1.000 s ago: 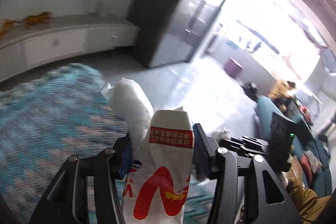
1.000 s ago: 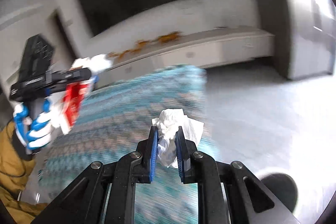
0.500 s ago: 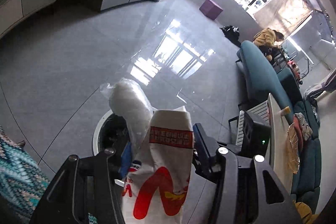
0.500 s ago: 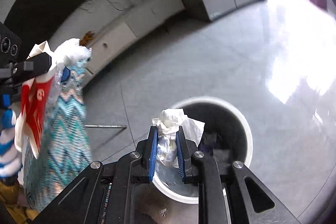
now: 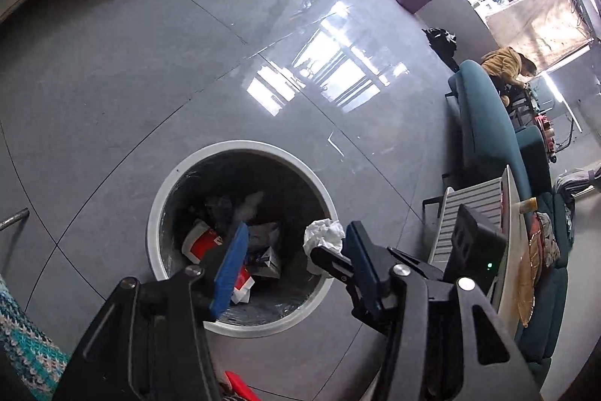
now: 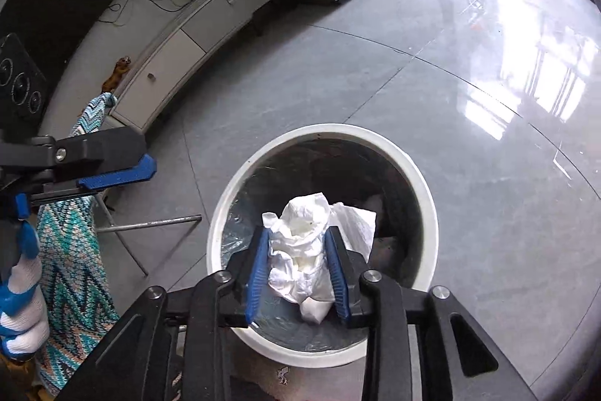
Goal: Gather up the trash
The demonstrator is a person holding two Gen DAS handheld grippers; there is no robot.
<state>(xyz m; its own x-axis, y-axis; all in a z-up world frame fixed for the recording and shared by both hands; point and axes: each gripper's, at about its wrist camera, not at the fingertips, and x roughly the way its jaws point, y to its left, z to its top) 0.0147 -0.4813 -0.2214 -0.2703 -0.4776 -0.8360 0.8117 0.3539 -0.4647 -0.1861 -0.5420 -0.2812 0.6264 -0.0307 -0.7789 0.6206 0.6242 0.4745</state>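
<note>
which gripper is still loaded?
The right gripper: its jaws clamp a crumpled white tissue wad over the trash bin. The left gripper is open, holding nothing.

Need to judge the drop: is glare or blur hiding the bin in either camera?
Left wrist: bin sharp, window glare lies on the floor beyond it, inside dim. Right wrist: sharp too, glare far right, tissue well lit; fisheye bends both edges.

Glossy grey tile floor [image 5: 157, 70], crumpled white paper wad [image 6: 304, 250], smooth white plastic bin [image 6: 428, 190], knitted teal rug [image 6: 71, 273]
</note>
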